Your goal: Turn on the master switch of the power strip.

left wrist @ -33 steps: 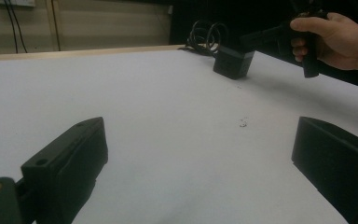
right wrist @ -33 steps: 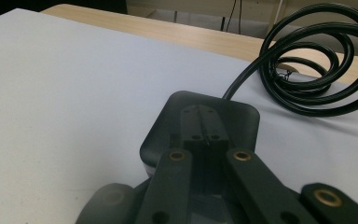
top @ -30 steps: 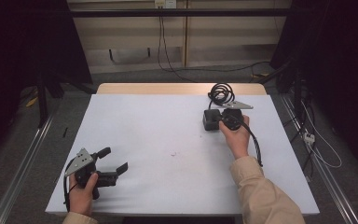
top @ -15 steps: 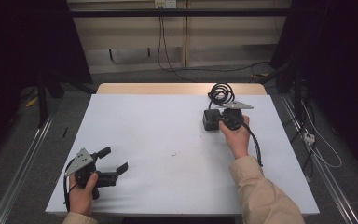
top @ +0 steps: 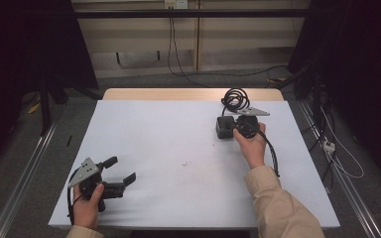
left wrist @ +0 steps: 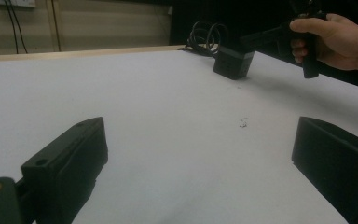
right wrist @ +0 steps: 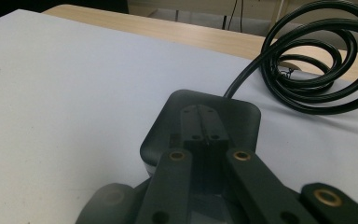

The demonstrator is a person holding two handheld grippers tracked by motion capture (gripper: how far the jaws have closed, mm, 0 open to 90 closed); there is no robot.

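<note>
A black power adapter (top: pixel 222 128) sits on the white table (top: pixel 178 134) at the far right, and its black cable is coiled (top: pixel 234 99) behind it. My right gripper (top: pixel 231 127) is shut, its jaws pressed together, tips resting over the top of the adapter (right wrist: pixel 168 128); nothing shows between them (right wrist: pixel 204 122). The coiled cable (right wrist: pixel 317 60) lies just beyond. My left gripper (top: pixel 120 169) is held low at the near left corner, open, its jaws wide apart over bare table (left wrist: pixel 200 154). From there the adapter (left wrist: pixel 233 63) and the right hand's gripper (left wrist: pixel 270 35) appear far off.
A bare wooden strip (top: pixel 178 94) runs along the table's far edge. Beyond it are the floor, loose cables and a panelled wall. Metal rails flank both sides of the table. A small dark speck (top: pixel 185 163) marks the sheet near the middle.
</note>
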